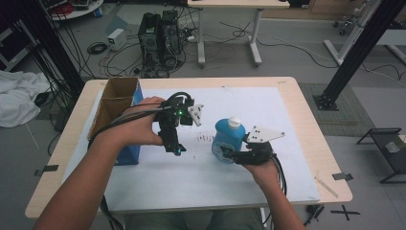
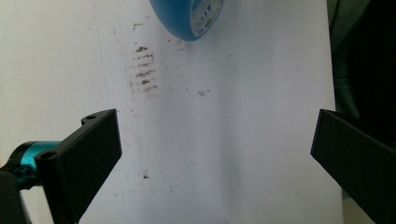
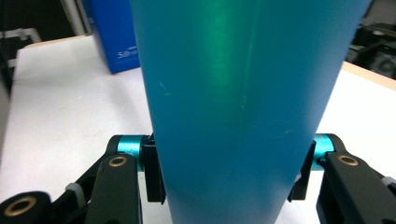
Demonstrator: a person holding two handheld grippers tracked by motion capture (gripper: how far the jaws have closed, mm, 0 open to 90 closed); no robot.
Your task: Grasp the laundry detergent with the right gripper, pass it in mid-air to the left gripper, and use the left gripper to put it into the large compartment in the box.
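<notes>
Table, white-covered: carries a cardboard box at its left. Blue bottle, white-capped, upright right of centre, long axis vertical, clamped at its body by the right hand-held gripper. Left hand-held gripper: jaws wide apart, empty, pointing down just left of the bottle, the nearer free hand.

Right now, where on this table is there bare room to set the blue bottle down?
The white sheet is bare along the near edge, in front of both hands, and across the far right corner beyond the blue plastic bottle. It is crowded at left, where the open cardboard box and the left gripper sit close.
</notes>
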